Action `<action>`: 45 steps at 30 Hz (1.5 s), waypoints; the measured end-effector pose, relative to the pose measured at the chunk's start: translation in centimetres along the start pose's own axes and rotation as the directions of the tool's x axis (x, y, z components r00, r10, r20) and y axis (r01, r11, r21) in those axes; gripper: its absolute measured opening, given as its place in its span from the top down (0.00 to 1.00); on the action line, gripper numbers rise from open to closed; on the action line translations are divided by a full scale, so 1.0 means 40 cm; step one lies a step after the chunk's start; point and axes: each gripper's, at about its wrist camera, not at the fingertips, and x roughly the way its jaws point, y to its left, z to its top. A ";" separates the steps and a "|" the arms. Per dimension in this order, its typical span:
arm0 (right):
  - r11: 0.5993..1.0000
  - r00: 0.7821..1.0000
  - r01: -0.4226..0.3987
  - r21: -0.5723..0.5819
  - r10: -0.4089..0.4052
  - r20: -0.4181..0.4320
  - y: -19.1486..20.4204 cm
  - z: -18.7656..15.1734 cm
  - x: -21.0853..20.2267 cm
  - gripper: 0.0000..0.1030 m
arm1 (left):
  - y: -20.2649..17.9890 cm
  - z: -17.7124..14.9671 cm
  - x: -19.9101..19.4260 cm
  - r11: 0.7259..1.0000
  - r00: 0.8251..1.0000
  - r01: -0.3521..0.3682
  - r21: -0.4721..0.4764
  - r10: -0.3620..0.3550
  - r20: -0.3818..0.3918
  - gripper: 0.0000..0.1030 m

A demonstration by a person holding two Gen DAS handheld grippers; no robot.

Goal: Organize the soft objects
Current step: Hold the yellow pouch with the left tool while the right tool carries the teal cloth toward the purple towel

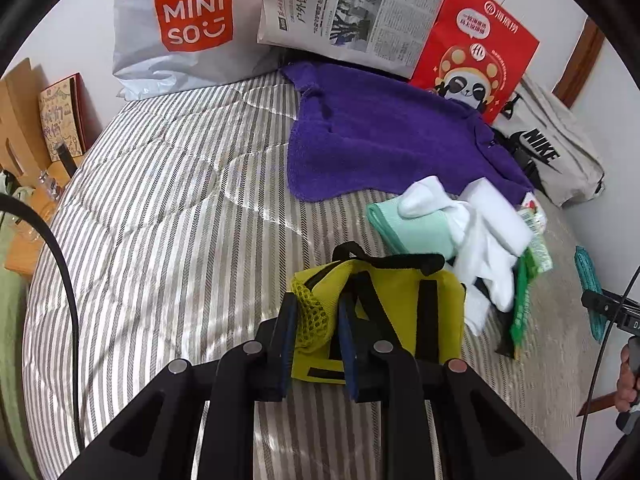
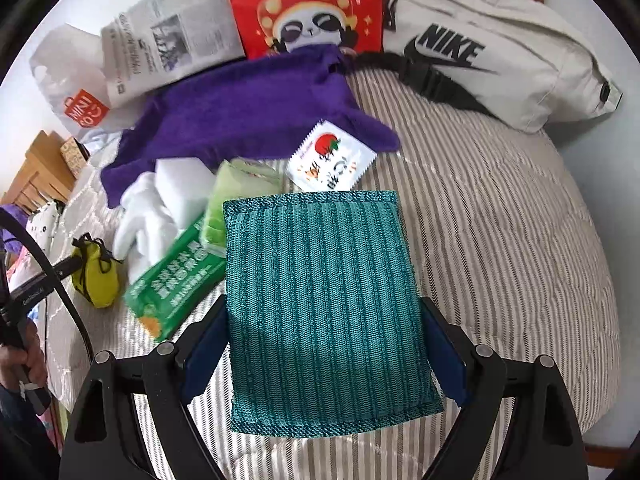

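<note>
The bed (image 2: pixel 520 208) carried one purple towel (image 2: pixel 240 108), one teal pad (image 2: pixel 324 304), one yellow pouch (image 1: pixel 400 320), four bags, two snack packets.

Both handheld tools share one build. The left gripper (image 1: pixel 316 324) has matte black angular arms with triangular cut-outs, round silver pivot pins along the linkage, and flat dark-blue pads (image 1: pixel 289 340) lining its fingers. The right gripper (image 2: pixel 324 354) shows the same black frame, silver pins and blue pads (image 2: pixel 442 354). A thick black cable (image 1: pixel 60 264) loops past each tool's left side. A hand (image 2: pixel 30 360) grips a black handle with small white lettering.
</note>
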 end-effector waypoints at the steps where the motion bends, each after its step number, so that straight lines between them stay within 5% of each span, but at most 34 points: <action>1: 1.000 1.000 -0.003 0.000 0.003 0.009 0.001 -0.002 -0.011 0.14 | 0.000 -0.003 -0.007 1.000 1.000 0.005 -0.003 -0.005 0.002 0.81; 20: 0.998 0.995 -0.049 -0.049 0.053 0.089 0.048 0.070 -0.057 0.14 | -0.062 0.021 -0.136 0.999 0.995 0.046 0.027 -0.048 0.085 0.81; 45: 0.995 0.990 -0.048 -0.090 0.059 0.129 0.071 0.287 0.039 0.14 | -0.087 0.226 -0.073 0.998 0.992 0.044 0.039 -0.048 0.119 0.81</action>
